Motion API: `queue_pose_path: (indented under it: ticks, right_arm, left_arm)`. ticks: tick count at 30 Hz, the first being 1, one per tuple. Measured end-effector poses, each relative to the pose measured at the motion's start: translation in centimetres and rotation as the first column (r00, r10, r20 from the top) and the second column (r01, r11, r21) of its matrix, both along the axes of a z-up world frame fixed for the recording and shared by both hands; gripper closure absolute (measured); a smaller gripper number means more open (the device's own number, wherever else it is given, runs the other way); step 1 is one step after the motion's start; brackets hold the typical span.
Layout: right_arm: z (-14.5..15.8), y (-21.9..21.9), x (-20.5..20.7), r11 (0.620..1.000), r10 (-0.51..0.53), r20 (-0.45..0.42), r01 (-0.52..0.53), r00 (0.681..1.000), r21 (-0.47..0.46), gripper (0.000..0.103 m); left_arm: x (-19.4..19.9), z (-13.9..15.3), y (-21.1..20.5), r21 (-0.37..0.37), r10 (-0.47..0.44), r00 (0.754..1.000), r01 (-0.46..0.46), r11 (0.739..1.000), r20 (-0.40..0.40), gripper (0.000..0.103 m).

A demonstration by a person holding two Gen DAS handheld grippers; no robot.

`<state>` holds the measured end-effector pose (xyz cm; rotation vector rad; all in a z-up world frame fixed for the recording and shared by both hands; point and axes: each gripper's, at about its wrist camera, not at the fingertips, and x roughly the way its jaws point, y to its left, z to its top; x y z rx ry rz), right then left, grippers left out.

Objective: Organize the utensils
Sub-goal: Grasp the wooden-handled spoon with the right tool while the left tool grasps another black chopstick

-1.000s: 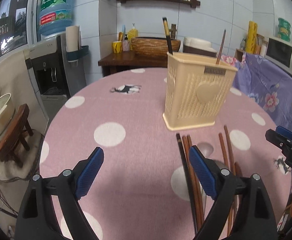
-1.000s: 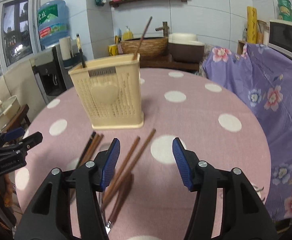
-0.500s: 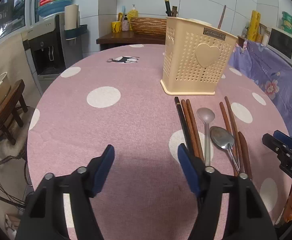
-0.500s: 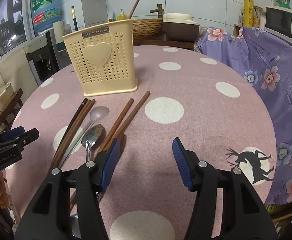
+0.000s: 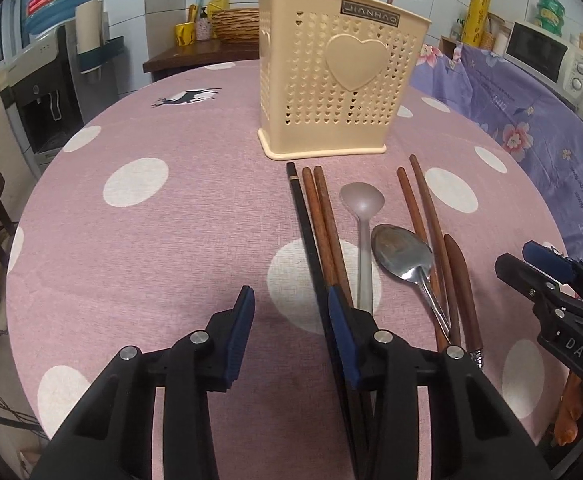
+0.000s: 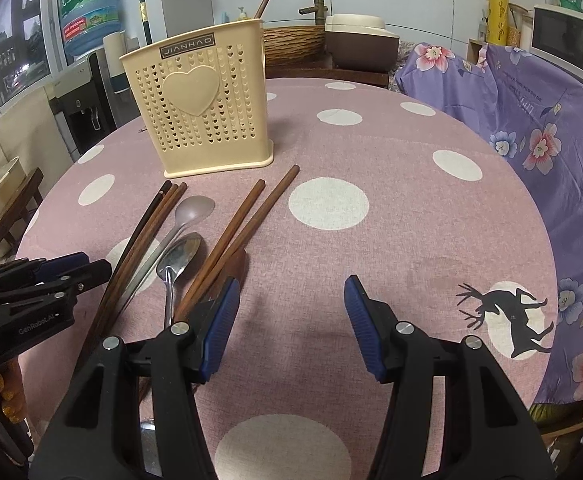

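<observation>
A cream plastic utensil holder [image 5: 341,76] [image 6: 203,104] with a heart stands upright on the round pink table; a black chopstick and a brown one stick out of its top. In front of it lie a black chopstick [image 5: 307,236], several brown chopsticks [image 5: 325,232] [image 6: 247,224], a matte grey spoon [image 5: 362,208] [image 6: 189,216], a shiny metal spoon [image 5: 403,254] [image 6: 177,258] and a brown wooden-handled utensil [image 5: 461,284]. My left gripper [image 5: 289,334] is open and empty, low over the table, just left of the black chopstick. My right gripper [image 6: 291,322] is open and empty, right of the utensils.
The pink polka-dot tablecloth [image 5: 139,216] covers the round table; its edge curves close on both sides. A purple floral cloth [image 6: 531,120] drapes furniture to the right. A water dispenser [image 5: 47,92] and a wooden stool stand to the left, a sideboard behind.
Both grippers have pulled back toward the near table edge and dropped lower, bringing the whole row of utensils into view. The left jaws have narrowed somewhat. Nothing was picked up.
</observation>
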<state>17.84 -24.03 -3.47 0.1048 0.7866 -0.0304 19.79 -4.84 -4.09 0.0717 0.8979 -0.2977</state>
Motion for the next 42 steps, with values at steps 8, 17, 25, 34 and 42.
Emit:
queue_pose_path:
  ticks: [8,17,25,34,42]
  right_arm:
    - [-0.1,0.5,0.1,1.0,0.01,-0.009,-0.01,1.0,-0.002,0.048]
    - [-0.4,0.7,0.5,1.0,0.021,-0.045,-0.02,0.999,0.022,0.048]
    - [-1.1,2.9,1.3,0.998,0.055,-0.105,-0.053,0.993,0.018,0.061]
    - [-1.7,3.9,2.1,0.999,0.036,-0.128,-0.038,0.991,-0.015,0.083]
    - [-1.7,0.4,2.4,0.999,0.049,-0.118,-0.049,0.992,0.006,0.089]
  left_arm:
    - [0.8,-0.3,-0.4,0.041,-0.015,1.0,0.016,0.999,-0.01,0.065]
    - [1.4,-0.1,2.9,0.035,0.063,0.998,-0.063,0.997,-0.013,0.065]
    - [1.1,-0.2,2.3,0.049,0.049,0.999,-0.049,0.998,-0.005,0.065]
    - [1.2,-0.2,2.7,0.044,0.047,0.999,-0.046,0.998,-0.006,0.065]
    - [1.3,-0.2,3.1,0.033,0.045,0.999,-0.045,0.998,-0.012,0.065]
